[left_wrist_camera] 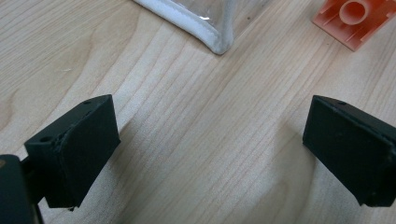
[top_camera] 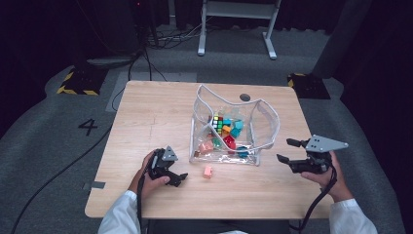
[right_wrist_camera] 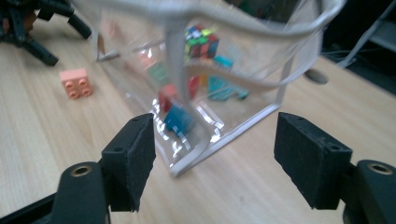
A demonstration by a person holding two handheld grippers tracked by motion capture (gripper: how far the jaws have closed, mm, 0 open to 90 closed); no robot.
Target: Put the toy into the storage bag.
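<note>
pink brick: cut by edge | clear bag: rim blurred, perhaps motion

a clear plastic pouch with white piping stands open-topped on the wooden table, its soft walls sagging – inside lie a scrambled puzzle cube and a jumble of toy bricks in teal, red, orange, green and pink. one salmon-pink brick lies alone on the table just in front of the pouch's near wall, studs up – apart from it, not touching.
</note>
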